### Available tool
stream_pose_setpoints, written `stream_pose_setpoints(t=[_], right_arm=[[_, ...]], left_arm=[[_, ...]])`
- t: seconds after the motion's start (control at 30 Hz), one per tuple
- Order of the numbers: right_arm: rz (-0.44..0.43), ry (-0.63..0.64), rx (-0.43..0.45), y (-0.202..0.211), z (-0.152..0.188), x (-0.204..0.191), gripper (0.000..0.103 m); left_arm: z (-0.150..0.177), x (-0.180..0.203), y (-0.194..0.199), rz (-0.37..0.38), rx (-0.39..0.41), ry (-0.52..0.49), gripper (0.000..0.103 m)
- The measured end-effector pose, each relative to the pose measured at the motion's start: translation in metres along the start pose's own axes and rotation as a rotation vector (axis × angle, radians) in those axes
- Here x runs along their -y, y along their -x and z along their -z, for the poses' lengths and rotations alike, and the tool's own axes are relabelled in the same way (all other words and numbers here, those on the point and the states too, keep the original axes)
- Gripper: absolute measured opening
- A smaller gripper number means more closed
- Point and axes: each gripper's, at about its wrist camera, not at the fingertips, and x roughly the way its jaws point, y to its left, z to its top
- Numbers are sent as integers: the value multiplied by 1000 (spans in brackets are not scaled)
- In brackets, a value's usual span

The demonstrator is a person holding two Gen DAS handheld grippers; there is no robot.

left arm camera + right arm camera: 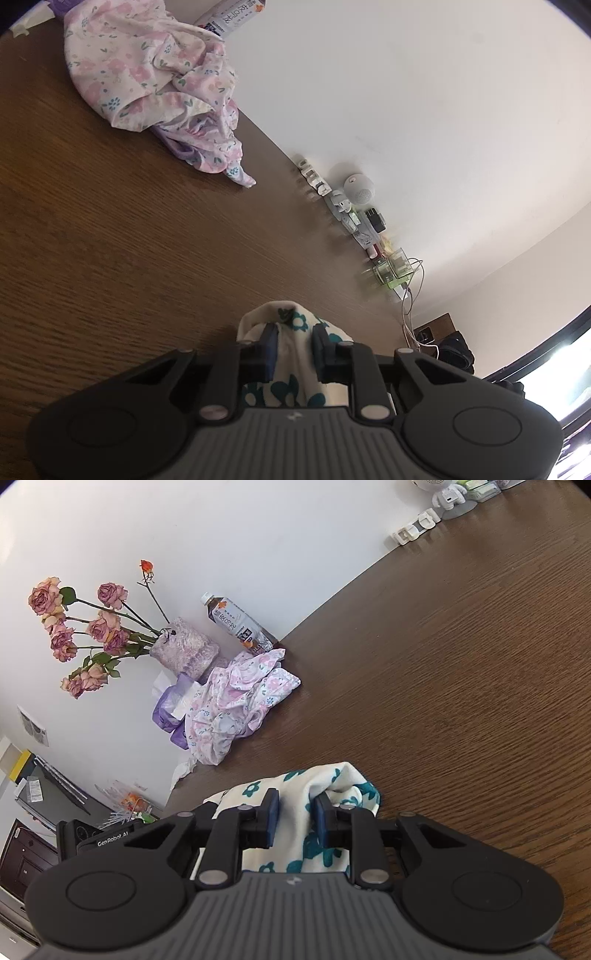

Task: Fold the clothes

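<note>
Nearest each camera, a white cloth with teal flowers (pixel 291 354) runs lengthwise straight out between the fingers and bunches just past their tips. The left gripper (pixel 294 345) is clamped narrowly on it, and the right gripper (pixel 296 814) likewise pinches its own fold of the cloth (pixel 295 827) (blue pads pressed into the fabric on both sides). It is held just above the brown table (pixel 110 258). Farther off, near the wall, a pink floral garment (pixel 236 698) lies crumpled, beside a bottle (pixel 236 622) and dried roses (pixel 88 627).

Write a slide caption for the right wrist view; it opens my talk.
Right gripper pinches white teal-flowered cloth above a wooden table.
</note>
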Motion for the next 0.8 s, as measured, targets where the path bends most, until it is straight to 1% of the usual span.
stream_pose_setpoints(t=[0.07, 0.1, 0.2, 0.27, 0.3, 0.33, 0.37, 0.43, 0.47, 0.53, 0.63, 0.7, 0.77, 0.8], right_arm=[[-5, 6, 3, 1, 1, 0, 21], [-6, 3, 8, 3, 1, 1, 23], [-10, -15, 40, 14, 1, 7, 31], [-13, -26, 66, 20, -1, 9, 32], [-14, -31, 79, 23, -1, 11, 32], [-15, -34, 86, 25, -2, 11, 32], [-15, -28, 77, 23, -1, 10, 32], [-14, -20, 63, 19, 0, 8, 24], [-13, -17, 57, 18, 1, 8, 18], [-10, -9, 46, 15, 2, 6, 12], [-1, 19, 44, 13, 4, 2, 12], [4, 39, 46, 13, 4, 1, 13], [13, 59, 56, 15, 5, -1, 18], [18, 68, 62, 16, 6, -2, 32]], left_arm=[[-2, -2, 4, -13, 23, 19, 24], [-3, -2, 8, -19, 36, 18, 25], [-8, -2, 22, 5, 93, 16, 25], [-9, -1, 18, 14, 78, 9, 25], [-10, 0, 16, 19, 70, 6, 21], [-10, 1, 15, 24, 62, 2, 10], [-9, 2, 11, 24, 49, -4, 7], [-6, 4, 6, 21, 32, -18, 6], [-5, 5, 4, 17, 27, -27, 5], [-3, 4, 3, 16, 23, -28, 5], [0, 6, 3, 2, 34, -50, 6], [2, 12, 6, -23, 55, -89, 6], [7, 21, 12, -67, 79, -156, 20], [9, 26, 15, -84, 92, -190, 42]])
